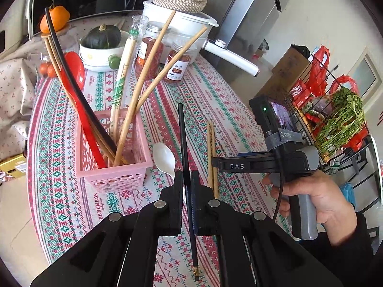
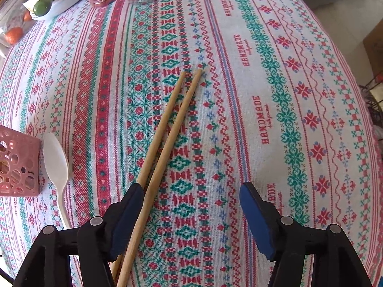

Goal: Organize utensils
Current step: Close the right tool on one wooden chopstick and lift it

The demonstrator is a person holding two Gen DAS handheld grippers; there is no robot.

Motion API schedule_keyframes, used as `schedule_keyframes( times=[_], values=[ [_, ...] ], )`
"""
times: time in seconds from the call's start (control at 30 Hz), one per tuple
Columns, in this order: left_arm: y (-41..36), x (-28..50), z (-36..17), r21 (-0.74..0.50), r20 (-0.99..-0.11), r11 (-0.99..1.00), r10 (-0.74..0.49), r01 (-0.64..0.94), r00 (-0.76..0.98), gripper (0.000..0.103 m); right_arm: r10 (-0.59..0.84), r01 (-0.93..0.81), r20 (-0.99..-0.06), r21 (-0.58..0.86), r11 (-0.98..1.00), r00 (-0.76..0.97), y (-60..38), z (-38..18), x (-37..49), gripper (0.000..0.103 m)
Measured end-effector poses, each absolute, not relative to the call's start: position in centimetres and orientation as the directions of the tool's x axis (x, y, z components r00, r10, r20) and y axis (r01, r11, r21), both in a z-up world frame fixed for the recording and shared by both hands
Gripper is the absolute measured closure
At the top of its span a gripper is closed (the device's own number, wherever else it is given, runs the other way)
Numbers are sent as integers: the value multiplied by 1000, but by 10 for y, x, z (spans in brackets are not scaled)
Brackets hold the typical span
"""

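My left gripper [image 1: 186,177] is shut on a black chopstick [image 1: 183,138] and holds it above the table, to the right of the pink basket [image 1: 115,167]. The basket holds several wooden chopsticks [image 1: 134,110], a red spoon [image 1: 79,95] and a black chopstick. A white spoon [image 1: 165,157] lies beside the basket; it also shows in the right wrist view [image 2: 56,165]. A pair of wooden chopsticks [image 2: 167,129] lies on the tablecloth. My right gripper [image 2: 191,191] is open over them, with its left finger [image 2: 129,210] at their near end.
Two jars [image 1: 162,55], a bowl with a squash [image 1: 103,47], a white pot [image 1: 186,24] and an orange [image 1: 55,18] stand at the back of the table. A wire rack with greens [image 1: 335,124] stands off to the right. The patterned tablecloth [image 2: 263,95] spreads right.
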State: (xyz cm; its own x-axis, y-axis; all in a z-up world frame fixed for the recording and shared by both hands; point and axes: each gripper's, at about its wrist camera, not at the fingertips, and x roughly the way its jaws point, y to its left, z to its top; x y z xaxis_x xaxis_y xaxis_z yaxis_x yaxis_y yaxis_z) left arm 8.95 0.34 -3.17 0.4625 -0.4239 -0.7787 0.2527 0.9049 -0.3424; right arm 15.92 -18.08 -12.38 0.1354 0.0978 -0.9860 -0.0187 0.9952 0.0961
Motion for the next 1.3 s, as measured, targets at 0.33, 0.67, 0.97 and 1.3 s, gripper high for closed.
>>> schedule_keyframes(
  times=[0.33,0.67,0.97,1.3],
  values=[
    [6,87,-31,-340,-778,908,-418,245,468,97,43,-82,-986,30,996,163,-161,-123,158,49],
    [7,89,-33,-336,-782,911,-411,239,468,97,37,-75,-976,21,997,213,-174,-119,168,70],
    [5,88,-32,-338,-780,909,-416,246,467,97,252,21,-948,261,965,193,-227,-111,179,74],
    [6,89,-34,-336,-783,909,-415,247,464,97,130,-29,-978,126,992,161,-216,-112,170,82]
  ],
)
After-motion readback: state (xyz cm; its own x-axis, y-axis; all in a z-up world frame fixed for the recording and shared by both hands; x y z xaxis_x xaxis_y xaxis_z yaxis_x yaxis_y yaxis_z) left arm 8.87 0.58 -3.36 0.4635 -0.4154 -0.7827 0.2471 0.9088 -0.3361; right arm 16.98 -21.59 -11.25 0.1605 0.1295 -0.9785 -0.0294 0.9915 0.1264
